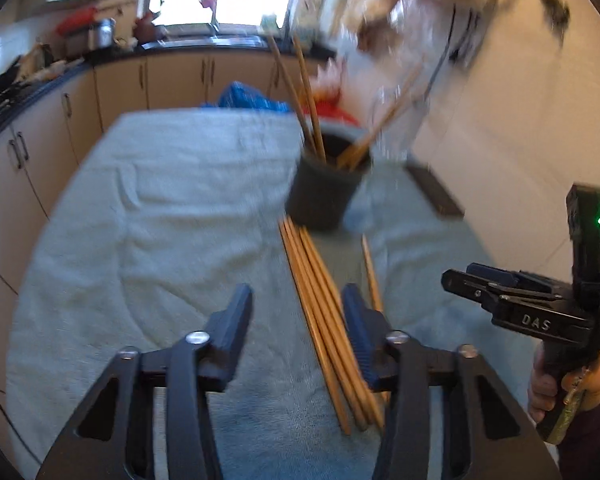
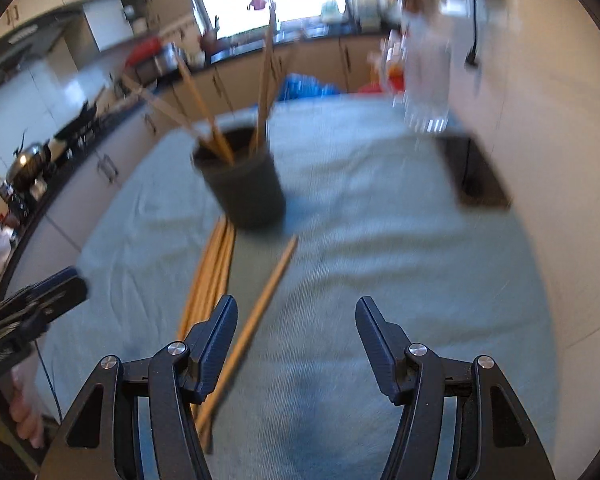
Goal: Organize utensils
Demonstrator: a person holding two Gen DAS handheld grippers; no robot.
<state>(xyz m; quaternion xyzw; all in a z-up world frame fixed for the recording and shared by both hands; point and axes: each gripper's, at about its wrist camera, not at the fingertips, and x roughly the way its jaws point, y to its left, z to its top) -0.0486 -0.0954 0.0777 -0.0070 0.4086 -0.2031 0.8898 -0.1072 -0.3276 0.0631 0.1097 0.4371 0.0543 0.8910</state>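
Slim wooden chopsticks (image 1: 324, 320) lie bundled on nubby grey towelling (image 1: 160, 208) (more stand in the dark round cup (image 1: 324, 188)). Left gripper (image 1: 296, 320) and right gripper (image 2: 296, 332) both gape, holding nothing.

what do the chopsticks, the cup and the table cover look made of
Chopsticks: likely wood or bamboo, tan with a matte look. Cup: dark and dull, no glints; plastic or ceramic, blur leaves it open. Table cover: pale blue-green cloth, probably terry towel, judging by soft wrinkles and a fuzzy surface.
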